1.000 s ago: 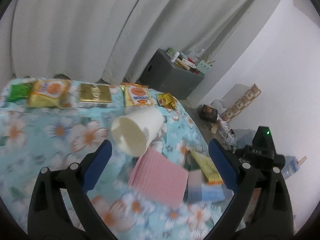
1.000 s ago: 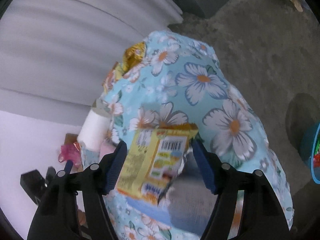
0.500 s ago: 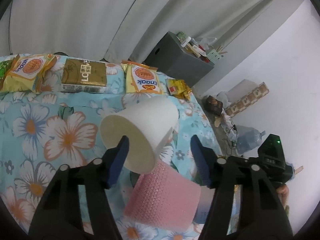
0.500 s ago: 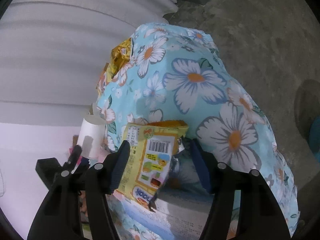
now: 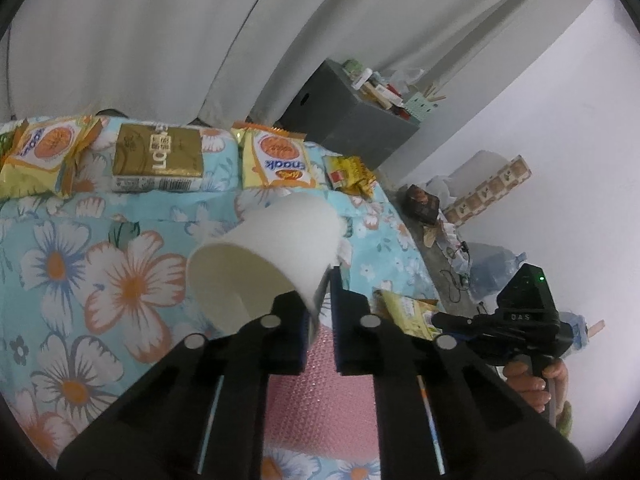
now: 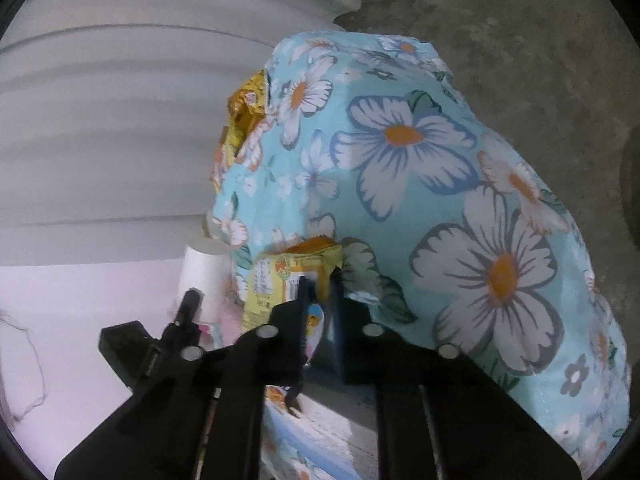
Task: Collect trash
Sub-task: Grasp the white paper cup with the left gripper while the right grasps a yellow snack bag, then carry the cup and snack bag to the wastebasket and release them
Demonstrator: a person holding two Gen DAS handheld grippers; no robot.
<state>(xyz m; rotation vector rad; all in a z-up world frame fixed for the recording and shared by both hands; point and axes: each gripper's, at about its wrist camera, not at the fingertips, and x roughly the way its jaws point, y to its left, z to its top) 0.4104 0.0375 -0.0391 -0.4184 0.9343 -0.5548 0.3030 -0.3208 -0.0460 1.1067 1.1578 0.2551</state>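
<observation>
You snapped both tongs shut just then: your left gripper [image 5: 320, 312] pinched the rim of the tipped paper cup [image 5: 272, 256] at frame centre, your right gripper [image 6: 320, 320] bit the yellow snack wrapper [image 6: 288, 276] low centre. Two pieces secured, I'd say. Beyond, the floral cloth [image 6: 460, 200] dropped off to bare floor [image 6: 540, 40] upper right, open room.
</observation>
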